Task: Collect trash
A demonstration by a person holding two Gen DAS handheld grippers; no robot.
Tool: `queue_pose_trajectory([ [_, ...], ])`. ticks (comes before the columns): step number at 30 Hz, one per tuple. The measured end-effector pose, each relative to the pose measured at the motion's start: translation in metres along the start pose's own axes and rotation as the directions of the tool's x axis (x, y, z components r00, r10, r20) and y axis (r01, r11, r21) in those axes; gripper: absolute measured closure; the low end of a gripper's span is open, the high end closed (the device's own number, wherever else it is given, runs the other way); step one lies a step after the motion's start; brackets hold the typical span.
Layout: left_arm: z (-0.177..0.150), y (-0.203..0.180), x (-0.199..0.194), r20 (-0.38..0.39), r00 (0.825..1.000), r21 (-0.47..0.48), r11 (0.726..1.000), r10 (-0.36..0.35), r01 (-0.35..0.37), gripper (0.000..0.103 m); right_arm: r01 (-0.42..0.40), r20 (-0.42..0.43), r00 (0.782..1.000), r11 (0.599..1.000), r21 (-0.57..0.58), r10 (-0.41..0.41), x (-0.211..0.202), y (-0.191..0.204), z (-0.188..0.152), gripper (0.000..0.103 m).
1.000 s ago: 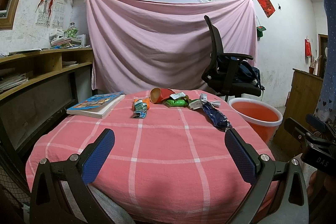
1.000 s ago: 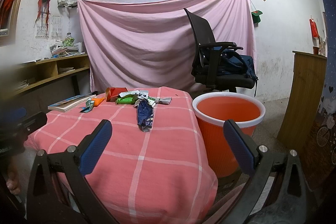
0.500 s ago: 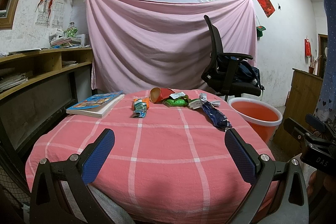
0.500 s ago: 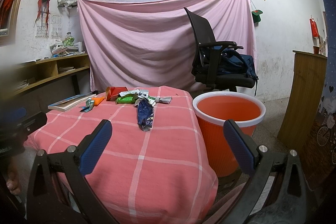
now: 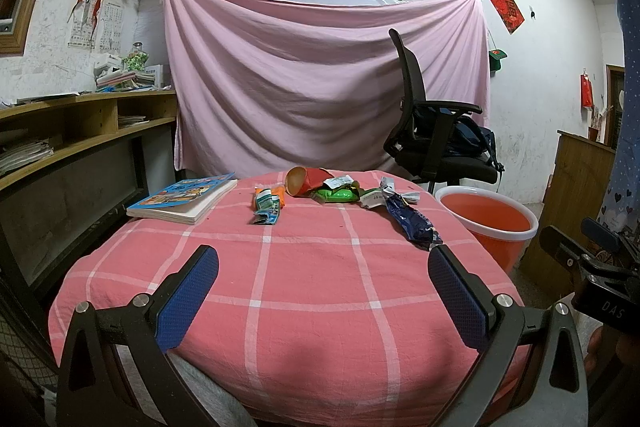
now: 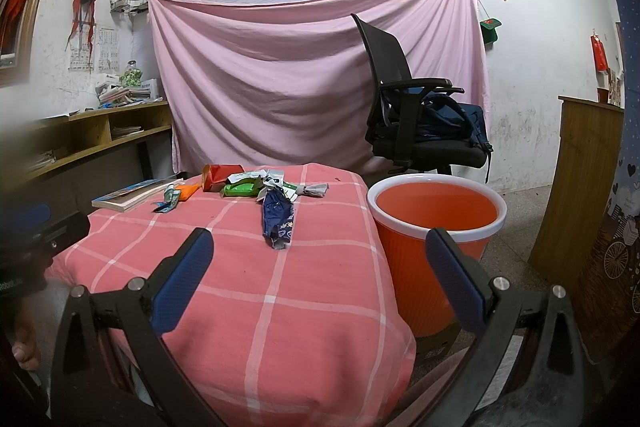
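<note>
Left gripper (image 5: 323, 281): fingers wide apart, holding nothing, hovering at the near edge of the tabletop (image 5: 320, 291), aimed at the litter at 12 o'clock.
Right gripper (image 6: 319, 267): fingers spread, holding nothing, straddling the tabletop's edge and the orange bucket (image 6: 436, 223).
Trash: blue wrapper (image 5: 412, 221) nearest, at 1 o'clock; green packet (image 5: 338, 194), red cup (image 5: 306, 181) on its side, small orange-and-teal wrappers (image 5: 268, 205) behind.
Bucket: on the floor at 2 o'clock, just beside the tabletop; probably placed for short drops.
Book (image 5: 184, 197): at 10 o'clock, apart from the litter.
</note>
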State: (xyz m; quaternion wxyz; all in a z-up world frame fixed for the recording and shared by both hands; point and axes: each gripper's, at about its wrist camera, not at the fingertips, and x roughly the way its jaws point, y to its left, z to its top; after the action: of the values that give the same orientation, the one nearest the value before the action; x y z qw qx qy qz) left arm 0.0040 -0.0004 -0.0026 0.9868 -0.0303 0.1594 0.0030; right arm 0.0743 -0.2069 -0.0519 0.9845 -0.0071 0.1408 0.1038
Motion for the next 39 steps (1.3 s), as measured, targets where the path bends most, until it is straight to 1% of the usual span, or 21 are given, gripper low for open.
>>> queue_pose_trajectory([
  [8, 0.0, -0.001, 0.0, -0.001, 1.0, -0.002, 1.0, 0.002, -0.002, 0.001, -0.001, -0.006, 1.0, 1.0, -0.001, 0.001, 0.002, 0.002, -0.001, 0.0],
  [11, 0.002, -0.001, 0.002, 0.002, 1.0, -0.016, 1.0, 0.008, -0.008, 0.001, -0.001, -0.023, 1.0, 1.0, 0.001, 0.001, 0.006, 0.005, 0.001, 0.0],
  [14, 0.002, 0.004, 0.008, 0.004, 1.0, -0.027, 1.0, 0.012, -0.012, 0.001, 0.0, -0.034, 0.999, 1.0, 0.004, 0.001, 0.009, 0.005, 0.011, 0.0],
  [16, 0.005, 0.004, 0.011, 0.026, 0.999, -0.017, 0.999, 0.035, -0.035, 0.001, -0.002, -0.031, 1.0, 1.0, 0.006, 0.002, 0.015, 0.007, 0.017, 0.0],
  [19, 0.011, 0.005, 0.015, 0.041, 0.998, -0.016, 0.999, 0.044, -0.043, 0.001, -0.005, -0.02, 1.0, 1.0, 0.003, 0.005, 0.019, 0.008, 0.026, 0.0],
  [24, 0.021, 0.009, 0.034, 0.055, 0.997, 0.0, 0.999, 0.052, -0.052, 0.001, -0.006, 0.002, 1.0, 1.0, -0.017, 0.006, 0.031, 0.011, 0.038, 0.0],
  [31, 0.035, 0.02, 0.067, 0.071, 0.995, 0.036, 0.997, 0.066, -0.069, 0.001, -0.02, 0.049, 0.998, 0.997, -0.076, 0.024, 0.055, 0.017, 0.06, 0.0],
  [39, 0.05, 0.039, 0.111, 0.105, 0.988, 0.07, 0.99, 0.113, -0.12, 0.001, -0.057, 0.042, 0.997, 0.993, -0.106, 0.061, 0.098, 0.025, 0.074, 0.0],
])
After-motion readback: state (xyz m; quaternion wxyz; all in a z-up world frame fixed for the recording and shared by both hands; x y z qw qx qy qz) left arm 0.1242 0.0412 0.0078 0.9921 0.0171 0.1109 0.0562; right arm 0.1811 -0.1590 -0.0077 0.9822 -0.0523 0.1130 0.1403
